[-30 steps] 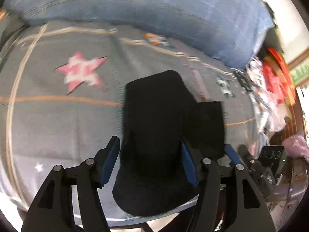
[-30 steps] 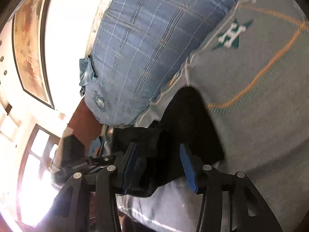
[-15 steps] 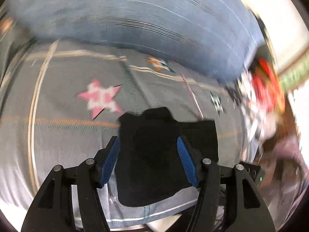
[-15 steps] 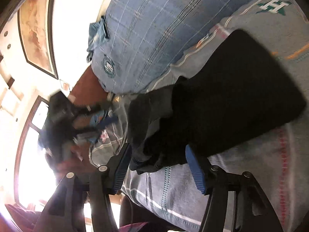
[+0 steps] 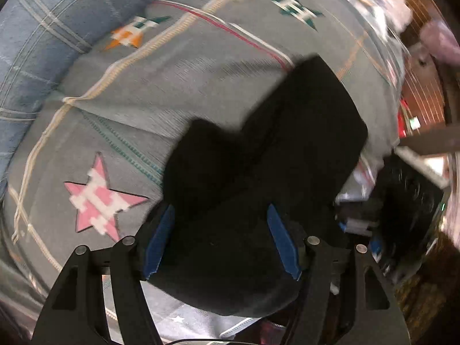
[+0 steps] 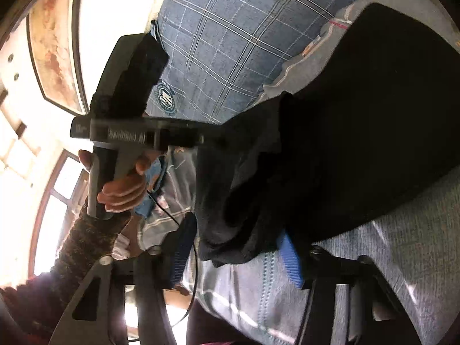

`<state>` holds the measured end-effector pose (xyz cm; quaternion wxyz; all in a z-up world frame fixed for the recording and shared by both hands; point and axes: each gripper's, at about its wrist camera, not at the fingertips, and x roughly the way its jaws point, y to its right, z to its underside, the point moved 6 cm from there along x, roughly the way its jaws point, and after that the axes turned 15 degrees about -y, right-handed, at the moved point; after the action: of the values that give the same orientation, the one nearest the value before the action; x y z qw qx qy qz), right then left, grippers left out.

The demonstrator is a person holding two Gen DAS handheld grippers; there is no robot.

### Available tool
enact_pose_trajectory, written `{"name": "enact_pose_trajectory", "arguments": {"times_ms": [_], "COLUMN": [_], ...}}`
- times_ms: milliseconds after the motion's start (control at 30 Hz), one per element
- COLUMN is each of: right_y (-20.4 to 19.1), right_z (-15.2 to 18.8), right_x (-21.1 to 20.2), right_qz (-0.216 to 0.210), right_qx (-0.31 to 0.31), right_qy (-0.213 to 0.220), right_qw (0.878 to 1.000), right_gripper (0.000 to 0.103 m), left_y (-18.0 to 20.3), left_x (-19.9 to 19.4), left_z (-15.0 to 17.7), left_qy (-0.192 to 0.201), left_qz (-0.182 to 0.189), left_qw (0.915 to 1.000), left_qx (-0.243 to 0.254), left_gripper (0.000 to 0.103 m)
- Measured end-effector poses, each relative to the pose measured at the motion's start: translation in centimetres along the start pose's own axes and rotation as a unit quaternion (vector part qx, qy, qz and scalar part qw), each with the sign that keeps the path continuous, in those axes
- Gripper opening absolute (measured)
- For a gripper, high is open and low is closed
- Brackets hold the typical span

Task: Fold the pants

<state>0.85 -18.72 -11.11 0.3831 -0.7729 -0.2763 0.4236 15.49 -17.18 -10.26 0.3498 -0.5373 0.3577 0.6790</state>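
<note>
Showing only in the right wrist view, a hand point(image 6: 122, 191) holds the left gripper point(image 5: 221, 237), jaws opening above black pants point(image 5: 258, 172); right gripper point(image 6: 235, 254) jaws closing around a bunched edge, on a grey star-patterned bed cover point(image 5: 172, 86), beside a blue plaid pillow point(image 6: 230, 28)

Blue plaid pillow point(image 5: 43, 28) bounding bedspread point(image 5: 178, 86)

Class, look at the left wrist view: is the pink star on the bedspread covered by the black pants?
No. The pink star lies fully uncovered on the grey bedspread, beside the edge of the black pants.
</note>
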Motion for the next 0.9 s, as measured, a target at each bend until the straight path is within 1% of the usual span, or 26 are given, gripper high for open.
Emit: {"name": "enact_pose_trajectory", "arguments": {"times_ms": [33,67,100,167,200,267,333,400,467,500,567,600,667,700,733,767,800,833,900], "right_y": [0.1,0.1,0.0,-0.7,-1.0,-1.8,-2.4,-2.7,-2.2,-1.5,-0.1,1.4,4.4,6.6,7.9,8.3,8.3,7.9,7.2], "right_z": [-0.1,-0.2,-0.4,-0.8,-0.9,-1.2,-1.5,-2.0,-2.3,-2.5,-2.8,-3.0,-3.1,-3.0,-2.9,-2.7,-2.7,-2.7,-2.8], "right_x": [0.2,0.3,0.2,-0.3,-0.8,-2.2,-4.2,-6.4,-9.1,-10.8,-12.5,-13.2,-13.3,-12.5,-12.1,-12.3,-12.6,-12.9,-13.9], "right_qz": [0.005,0.009,0.006,-0.003,-0.006,-0.012,-0.018,-0.012,-0.004,0.007,0.024,0.038,0.070,0.078,0.078,0.059,0.048,0.049,0.060], "right_qx": [-0.002,0.000,0.002,-0.005,-0.010,-0.020,-0.029,-0.037,-0.036,-0.032,-0.017,-0.003,0.029,0.053,0.070,0.078,0.080,0.075,0.062], "right_qy": [-0.004,-0.005,-0.003,0.006,0.011,0.023,0.048,0.073,0.104,0.124,0.145,0.148,0.133,0.101,0.089,0.095,0.096,0.095,0.103], "right_qw": [1.000,1.000,1.000,1.000,1.000,0.999,0.998,0.997,0.994,0.992,0.989,0.988,0.988,0.990,0.991,0.991,0.991,0.991,0.991], "right_gripper": [0.029,0.015,0.015,0.013,0.013,0.012,0.012,0.012,0.012,0.012,0.012,0.012,0.013,0.016,0.016,0.014,0.018,0.018,0.024], "left_y": [0.0,-0.1,-0.2,-0.7,-0.7,-0.4,0.8,2.0,3.3,3.8,4.8,5.1,5.5,5.5,5.2,5.0,4.7,4.4,3.6], "left_x": [0.0,-0.2,-0.5,-1.7,-2.3,-4.1,-6.1,-7.6,-8.5,-8.6,-7.9,-7.1,-4.3,-2.5,-0.2,0.4,0.1,-0.7,-2.5], "left_z": [0.4,1.0,1.4,3.0,3.5,4.4,4.5,3.6,2.0,0.8,-2.0,-3.6,-6.5,-7.5,-8.3,-8.5,-8.3,-7.7,-6.2], "left_qy": [0.019,0.036,0.047,0.081,0.093,0.126,0.152,0.173,0.188,0.192,0.192,0.187,0.166,0.145,0.115,0.110,0.126,0.133,0.139], "left_qz": [-0.014,-0.019,-0.018,0.005,0.015,0.034,0.050,0.056,0.063,0.068,0.089,0.093,0.072,0.058,0.037,0.034,0.038,0.051,0.081], "left_qw": [0.9997,0.9992,0.9986,0.9955,0.9940,0.9892,0.9848,0.9814,0.9786,0.9775,0.9756,0.9759,0.9801,0.9832,0.9857,0.9857,0.9827,0.9800,0.9744], "left_qx": [0.003,-0.005,-0.016,-0.048,-0.055,-0.066,-0.067,-0.062,-0.054,-0.053,-0.058,-0.063,-0.081,-0.095,-0.117,-0.123,-0.131,-0.139,-0.158], "left_gripper": [0.066,0.058,0.042,0.028,0.025,0.024,0.024,0.024,0.024,0.024,0.024,0.024,0.024,0.024,0.027,0.034,0.035,0.035,0.035]}}
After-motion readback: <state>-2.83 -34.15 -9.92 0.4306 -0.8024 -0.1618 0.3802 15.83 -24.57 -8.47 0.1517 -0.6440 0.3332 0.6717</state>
